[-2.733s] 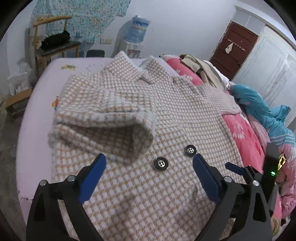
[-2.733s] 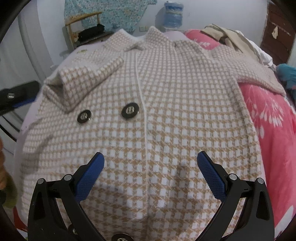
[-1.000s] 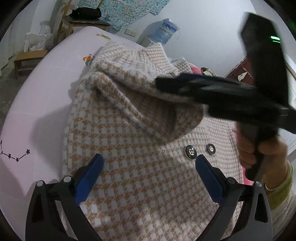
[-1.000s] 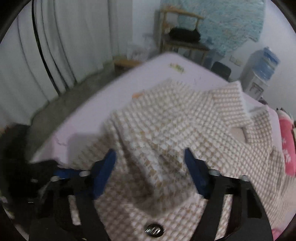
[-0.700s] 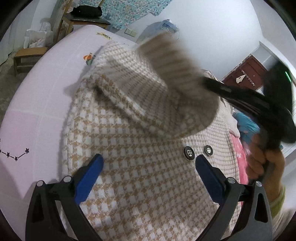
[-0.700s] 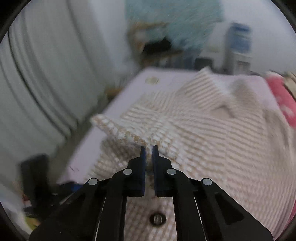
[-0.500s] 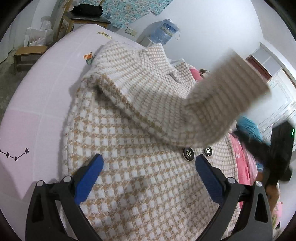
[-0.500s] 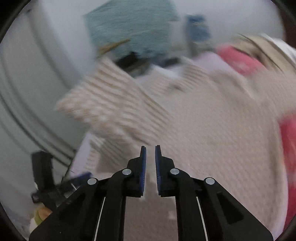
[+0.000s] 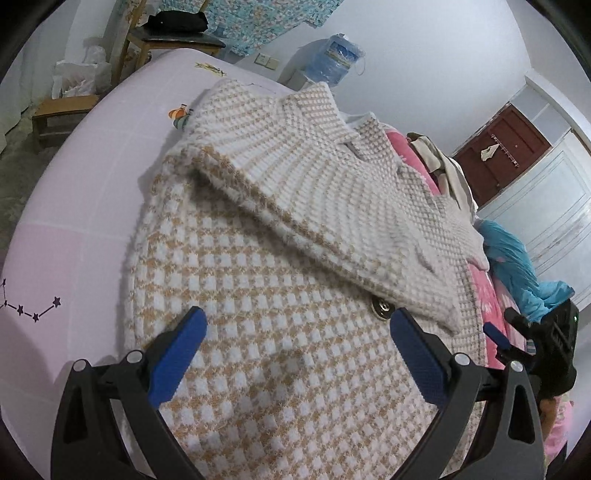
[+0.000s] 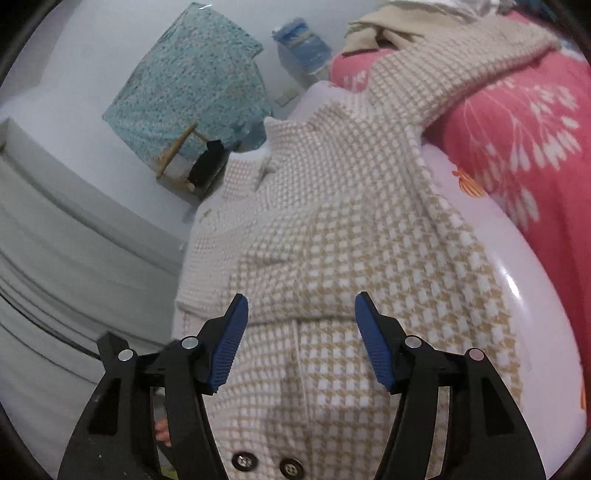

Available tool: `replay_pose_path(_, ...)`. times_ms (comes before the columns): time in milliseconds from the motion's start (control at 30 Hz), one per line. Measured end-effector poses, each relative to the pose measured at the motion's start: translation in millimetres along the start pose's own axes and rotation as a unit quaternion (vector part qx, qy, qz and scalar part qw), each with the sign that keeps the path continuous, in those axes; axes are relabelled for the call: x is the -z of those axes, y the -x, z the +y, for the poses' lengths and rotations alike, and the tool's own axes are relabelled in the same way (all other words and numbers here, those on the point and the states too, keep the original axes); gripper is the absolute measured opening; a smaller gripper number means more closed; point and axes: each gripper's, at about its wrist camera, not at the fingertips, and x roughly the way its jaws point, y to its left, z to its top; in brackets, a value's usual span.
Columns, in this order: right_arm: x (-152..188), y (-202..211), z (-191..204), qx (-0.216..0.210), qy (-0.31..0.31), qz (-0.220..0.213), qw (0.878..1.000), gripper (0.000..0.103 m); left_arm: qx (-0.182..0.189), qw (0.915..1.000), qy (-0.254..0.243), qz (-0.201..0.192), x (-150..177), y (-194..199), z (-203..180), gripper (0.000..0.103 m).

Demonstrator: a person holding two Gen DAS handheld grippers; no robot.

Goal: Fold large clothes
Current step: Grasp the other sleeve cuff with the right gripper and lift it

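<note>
A tan and white houndstooth coat (image 9: 280, 317) lies front up on the lilac bed (image 9: 85, 177). One sleeve (image 9: 332, 229) lies folded diagonally across its chest, its cuff end near a dark button (image 9: 380, 307). My left gripper (image 9: 295, 350) is open and empty, low over the coat's lower part. My right gripper (image 10: 301, 339) is open and empty above the coat (image 10: 369, 258), just before the sleeve's edge (image 10: 288, 314). It also shows at the right edge of the left wrist view (image 9: 546, 339). The other sleeve (image 10: 461, 66) stretches over a pink quilt. Two buttons (image 10: 266, 463) show below.
A pink floral quilt (image 10: 517, 122) and a blue cloth (image 9: 517, 266) lie on the bed's right side, with beige clothes (image 9: 439, 166) piled behind. A water dispenser (image 9: 332, 59), a wooden chair (image 9: 166, 33) and a dark red door (image 9: 498, 147) stand beyond.
My right gripper took the left sleeve, carried it across the coat's chest, let it go and opened. The sleeve now rests flat. My left gripper stayed open and nearly still.
</note>
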Motion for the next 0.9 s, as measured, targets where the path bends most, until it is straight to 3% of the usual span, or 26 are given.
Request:
replay_pose_path(133, -13, -24, -12, 0.037, -0.013, 0.035, 0.999, 0.058, -0.009, 0.9999, -0.007, -0.002, 2, -2, -4, 0.098)
replay_pose_path(233, -22, -47, -20, 0.055, -0.009, 0.067, 0.996, 0.047, -0.014, 0.9998, -0.014, -0.002, 2, -3, -6, 0.098)
replay_pose_path(433, -33, -64, -13, 0.083, 0.028, 0.079, 0.993, 0.024, -0.043, 0.9981, -0.041, 0.013, 0, -7, -14, 0.098)
replay_pose_path(500, -36, -67, -10, 0.086, 0.039, 0.08, 0.992, 0.01, -0.056, 0.997, -0.052, 0.011, -4, -7, -17, 0.098)
replay_pose_path(600, -44, -66, -2, 0.085, 0.059, 0.077, 0.992, 0.007, -0.086, 0.9947, -0.057, -0.005, -15, -5, -12, 0.098)
replay_pose_path(767, -97, -65, 54, 0.054, 0.117, 0.045, 0.991, 0.006, -0.129, 0.9904, -0.046, -0.019, -35, -7, 4, 0.098)
replay_pose_path(900, -155, -77, 154, 0.032, 0.223, 0.013, 0.974, 0.006, -0.147, 0.9885, -0.033, -0.015, -43, -13, 15, 0.098)
